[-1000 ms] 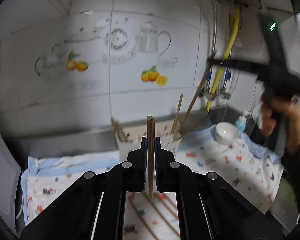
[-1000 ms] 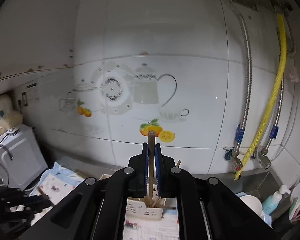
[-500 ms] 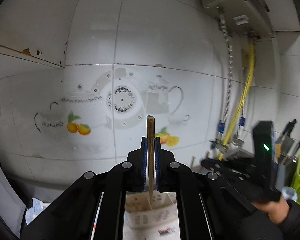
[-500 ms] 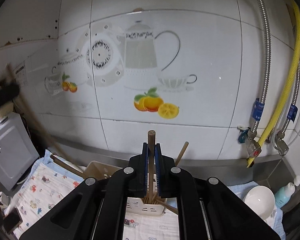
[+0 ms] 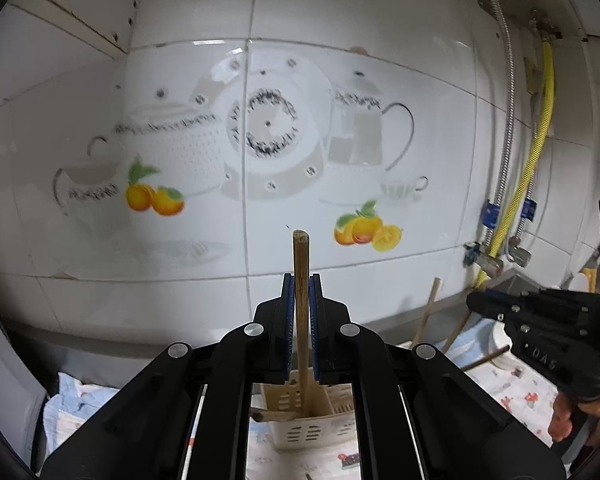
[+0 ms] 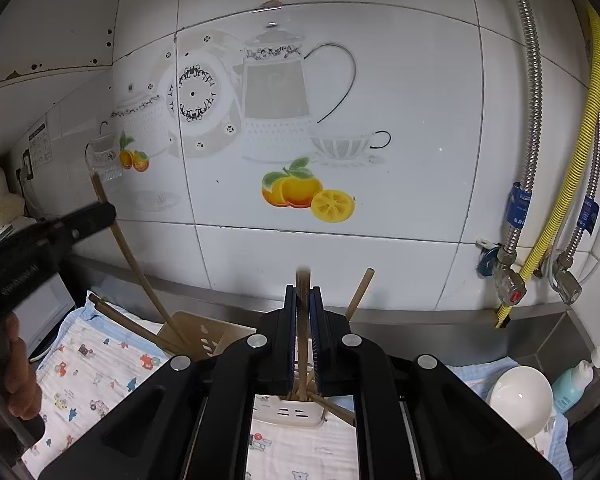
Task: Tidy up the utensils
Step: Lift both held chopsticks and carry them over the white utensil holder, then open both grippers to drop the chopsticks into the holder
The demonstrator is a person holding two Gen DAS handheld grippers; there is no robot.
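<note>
My left gripper [image 5: 301, 308] is shut on an upright wooden chopstick [image 5: 301, 264], whose lower end dips into the cream slotted utensil holder [image 5: 312, 432]. In the right wrist view the same gripper [image 6: 100, 212] comes in from the left with its chopstick [image 6: 140, 276] slanting down into the holder's beige side [image 6: 204, 340]. My right gripper [image 6: 302, 320] stands over the holder's white compartment [image 6: 288, 412]. Its jaws are opening, and the chopstick [image 6: 302, 280] between them is blurred at the top and hangs loose with its tip among other chopsticks [image 6: 360, 292].
A cartoon-print cloth [image 6: 92, 364] covers the counter under the holder. A white bowl [image 6: 518, 396] and a soap bottle [image 6: 576, 384] sit at the right by the sink. A yellow hose [image 6: 572, 184] and metal pipes run down the tiled wall. A person's hand [image 5: 564, 416] grips the right tool.
My left gripper has swung in toward the wall and over the holder, lowering its chopstick's end into it. My right gripper sank toward the holder, and its chopstick slipped slightly down between the jaws.
</note>
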